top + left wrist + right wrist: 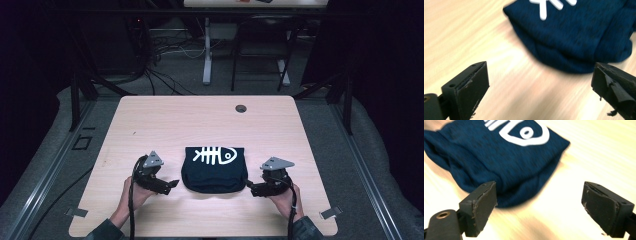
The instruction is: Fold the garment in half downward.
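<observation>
High view. The left gripper [172,183] and the right gripper [248,185] rest low over the near part of a light wooden table [165,120], one on each side of a folded dark navy garment [214,172]. Each gripper carries a grey three-cornered plate on top and is held by a hand: the left hand [131,196] and the right hand [284,197] come in from the bottom edge, with black cables trailing back along the forearms. The left gripper's tips point toward the garment's left edge and stand just beside it; the right gripper's tips stand at its lower right corner, and whether they touch cannot be told. The garment lies flat on the table's near middle and shows a white fish-skeleton print [215,155] on its upper face. A small round dark hole [241,108] sits near the table's far edge. Beyond the table, cables and the legs of other furniture stand on a grey floor.

Left gripper view. The left gripper [540,87] has its two black jaws spread wide with bare tabletop [461,30] between them, holding nothing. The garment [579,37] lies ahead, its rounded folded edge nearest the right-hand jaw.

Right gripper view. The right gripper [539,207] is likewise spread wide and holds nothing. The garment [489,162] lies ahead and left, its folded edge passing behind the left-hand jaw; part of the white print [524,135] shows at the top.
</observation>
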A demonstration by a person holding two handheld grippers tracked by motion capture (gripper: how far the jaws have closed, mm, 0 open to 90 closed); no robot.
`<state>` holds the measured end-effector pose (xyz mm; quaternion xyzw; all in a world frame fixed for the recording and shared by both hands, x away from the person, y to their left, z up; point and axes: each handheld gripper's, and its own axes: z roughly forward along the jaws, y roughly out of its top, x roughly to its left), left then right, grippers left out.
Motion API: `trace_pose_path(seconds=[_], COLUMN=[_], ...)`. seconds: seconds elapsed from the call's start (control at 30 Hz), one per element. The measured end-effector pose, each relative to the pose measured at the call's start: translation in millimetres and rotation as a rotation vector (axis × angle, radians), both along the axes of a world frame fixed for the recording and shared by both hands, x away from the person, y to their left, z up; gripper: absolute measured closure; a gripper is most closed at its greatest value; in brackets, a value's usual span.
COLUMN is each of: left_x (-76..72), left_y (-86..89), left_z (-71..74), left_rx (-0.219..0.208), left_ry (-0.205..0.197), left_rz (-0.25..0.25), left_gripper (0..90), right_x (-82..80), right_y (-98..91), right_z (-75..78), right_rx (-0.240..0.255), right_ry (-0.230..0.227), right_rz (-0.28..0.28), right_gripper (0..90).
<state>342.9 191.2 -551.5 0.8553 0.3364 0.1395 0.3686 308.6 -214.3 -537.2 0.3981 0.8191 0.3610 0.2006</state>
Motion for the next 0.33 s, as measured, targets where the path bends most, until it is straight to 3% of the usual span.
trace_pose_path(seconds=[0.17,0.33], left_x=[-9.1,-11.5], left_y=[9.4,9.1], left_z=[-13.4,-22.6], left_rx=[0.004,0.024], left_ry=[-0.003,0.016], left_rz=[0.036,0.039], left_gripper=[0.5,0.2], right_x=[-8.5,-13.5], right_y=[-13.7,-18.9], right_z=[-11.9,-24.5], right_rx=[-0.008,-0.005], right_ry=[0.017,0.051], right_rz=[-0.041,-0.059], right_gripper=[12.4,11.7])
